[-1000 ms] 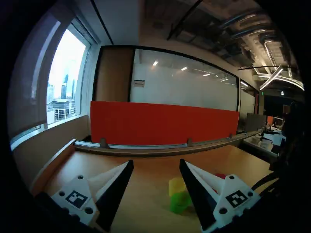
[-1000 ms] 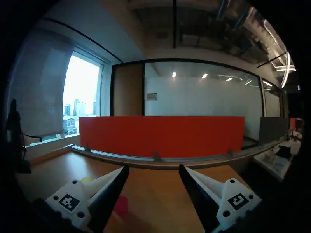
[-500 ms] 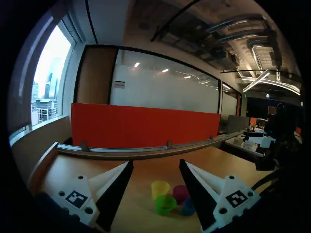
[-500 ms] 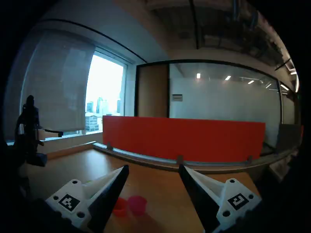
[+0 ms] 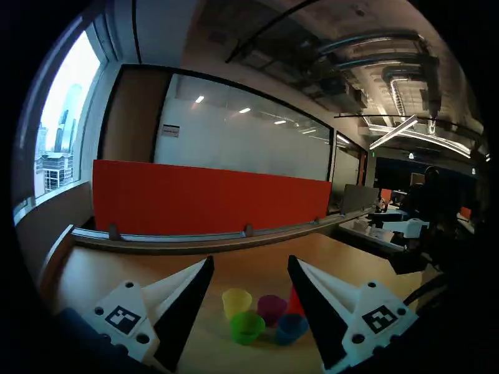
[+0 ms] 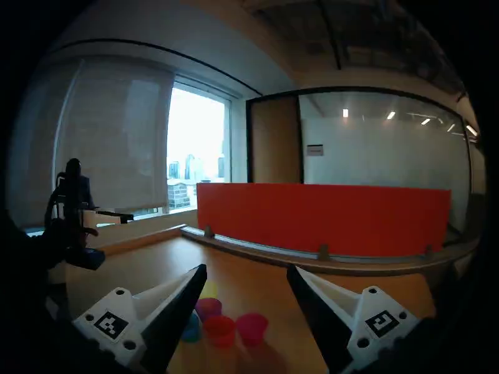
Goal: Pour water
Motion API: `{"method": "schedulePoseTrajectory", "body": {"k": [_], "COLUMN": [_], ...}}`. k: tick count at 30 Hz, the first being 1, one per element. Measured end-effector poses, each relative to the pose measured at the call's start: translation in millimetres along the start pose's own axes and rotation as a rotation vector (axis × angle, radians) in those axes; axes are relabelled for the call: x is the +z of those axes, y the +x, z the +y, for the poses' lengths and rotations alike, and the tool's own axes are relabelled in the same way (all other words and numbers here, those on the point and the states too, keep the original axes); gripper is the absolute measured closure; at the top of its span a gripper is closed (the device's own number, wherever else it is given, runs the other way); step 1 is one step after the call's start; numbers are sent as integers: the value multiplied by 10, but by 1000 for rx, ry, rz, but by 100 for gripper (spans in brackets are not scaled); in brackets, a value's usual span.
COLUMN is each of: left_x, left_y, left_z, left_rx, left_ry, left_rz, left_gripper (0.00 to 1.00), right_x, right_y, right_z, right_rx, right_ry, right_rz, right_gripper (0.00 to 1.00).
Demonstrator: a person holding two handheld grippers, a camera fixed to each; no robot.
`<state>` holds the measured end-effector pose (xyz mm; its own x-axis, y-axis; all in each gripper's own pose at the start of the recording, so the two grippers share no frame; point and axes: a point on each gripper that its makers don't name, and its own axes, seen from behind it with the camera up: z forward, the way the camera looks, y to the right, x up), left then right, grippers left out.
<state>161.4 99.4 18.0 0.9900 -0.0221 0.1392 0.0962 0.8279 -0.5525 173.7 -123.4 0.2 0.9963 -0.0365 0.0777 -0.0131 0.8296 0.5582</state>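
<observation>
Left gripper [image 5: 250, 259] and right gripper [image 6: 246, 267] stand wide, empty; centre the green cup [image 5: 247, 326] between the fingers before closing.

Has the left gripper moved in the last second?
Yes. The left gripper has swung to its right: in its view the orange desk partition and the bright window now sit further left than before.

The right claw [image 6: 246, 268] stands open and empty, small coloured cups [image 6: 219, 326] clustered on the wooden worktop [image 6: 150, 262] ahead of it
</observation>
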Motion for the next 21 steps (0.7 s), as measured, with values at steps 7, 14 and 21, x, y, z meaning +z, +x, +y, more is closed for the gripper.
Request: {"method": "schedulePoseTrajectory", "body": {"k": [7, 14, 21], "left_x": [16, 48, 80], "left_y": [-133, -318, -453], "left_z": [-3, -3, 5], "left_rx": [57, 133, 149], "left_ry": [-43, -84, -133], "left_rz": [-66, -148, -220], "left_gripper": [13, 13, 13], "right_x": [61, 95, 138], "right_y": [-117, -243, -320], "right_z": [-131, -353, -411], "right_rx": [-27, -49, -80], "right_ry": [66, 193, 242], "right_rz": [-51, -122, -197], "right_gripper": [1, 1, 1]}}
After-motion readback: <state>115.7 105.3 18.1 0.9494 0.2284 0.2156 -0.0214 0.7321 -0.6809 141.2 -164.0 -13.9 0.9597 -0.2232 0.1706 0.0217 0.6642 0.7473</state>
